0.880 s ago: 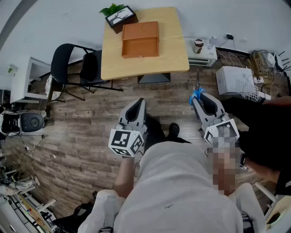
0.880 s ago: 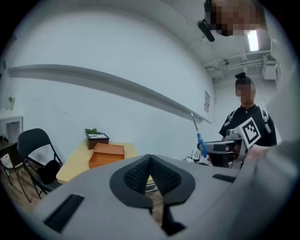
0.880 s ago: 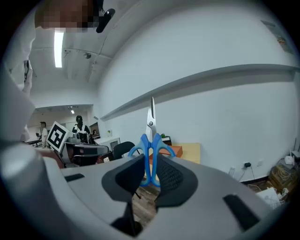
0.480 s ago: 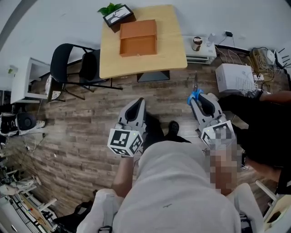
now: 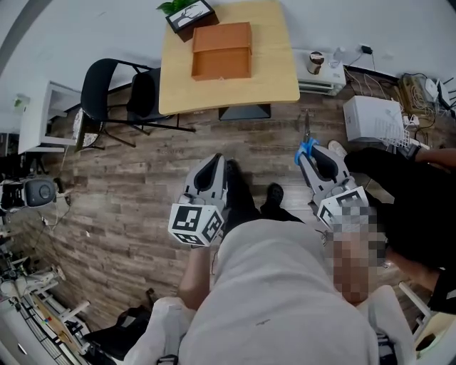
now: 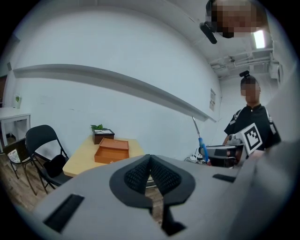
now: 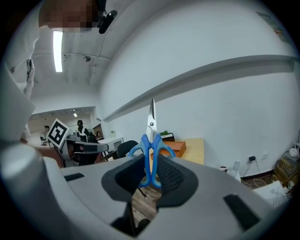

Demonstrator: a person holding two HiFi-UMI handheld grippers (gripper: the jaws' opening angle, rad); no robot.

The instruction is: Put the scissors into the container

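Observation:
Blue-handled scissors point(image 5: 306, 145) point(image 7: 150, 151) stand blades-up, with my right gripper point(image 5: 308, 155) point(image 7: 150, 174) shut on their handles. Their steel blades point toward the table. The container is an open orange box point(image 5: 221, 51) point(image 6: 111, 151) point(image 7: 175, 149) on a light wooden table point(image 5: 274, 78) at the far end of the room, well ahead of both grippers. My left gripper point(image 5: 215, 162) point(image 6: 150, 163) is held over the floor beside the right one. Its jaws are pressed together with nothing between them.
Black folding chairs point(image 5: 114, 93) stand left of the table. A dark planter box point(image 5: 187, 13) sits behind the orange box. A white unit with a cup point(image 5: 313, 63), a white case point(image 5: 370, 117) and cables lie right. A person in black point(image 5: 406, 185) is close on my right.
The table and box have drifted slightly up and right in the head view. Both grippers keep their pose, and the scissors stay gripped in the right one.

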